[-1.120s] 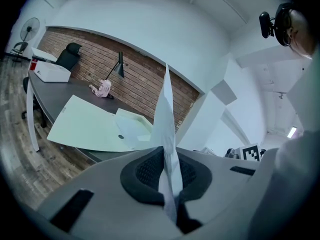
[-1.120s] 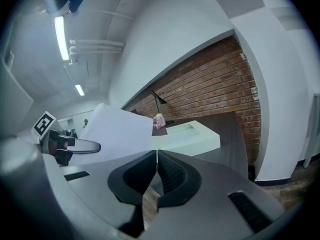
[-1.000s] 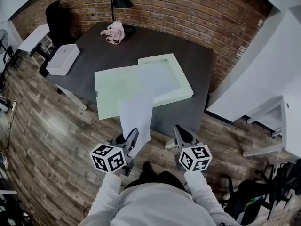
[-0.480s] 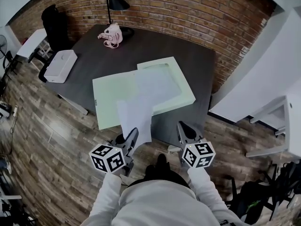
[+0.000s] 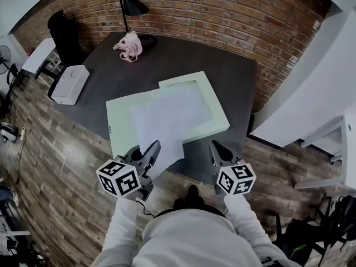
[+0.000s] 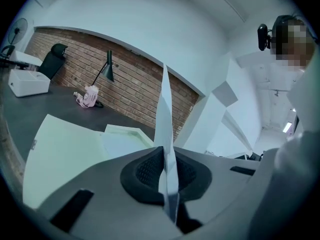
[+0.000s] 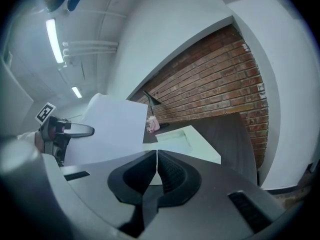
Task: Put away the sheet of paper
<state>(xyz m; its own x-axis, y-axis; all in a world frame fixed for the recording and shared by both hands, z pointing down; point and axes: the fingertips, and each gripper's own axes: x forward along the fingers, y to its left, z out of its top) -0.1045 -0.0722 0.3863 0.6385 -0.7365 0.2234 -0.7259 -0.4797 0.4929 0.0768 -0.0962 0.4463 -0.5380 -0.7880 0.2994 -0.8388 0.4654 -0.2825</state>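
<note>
Pads (image 6: 145, 171) of the left gripper (image 5: 152, 149) were clamped on the near corner of the sheet of paper (image 5: 164, 121). The sheet stuck out ahead of them, held over the open pale green folder (image 5: 119, 127) on the dark table (image 5: 222, 71). Right gripper (image 5: 214, 147), just beside, had its jaws pressed together on nothing. Far beyond the tips: white box (image 5: 69, 84), pink item (image 5: 129, 45), lamp (image 5: 133, 5).

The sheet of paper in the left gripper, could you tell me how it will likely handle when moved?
Probably floppy: the sheet of paper, pinched at one edge by the left gripper, looks thin edge-on. Likely light, since one pinch holds it above the green folder. It could crease there.
</note>
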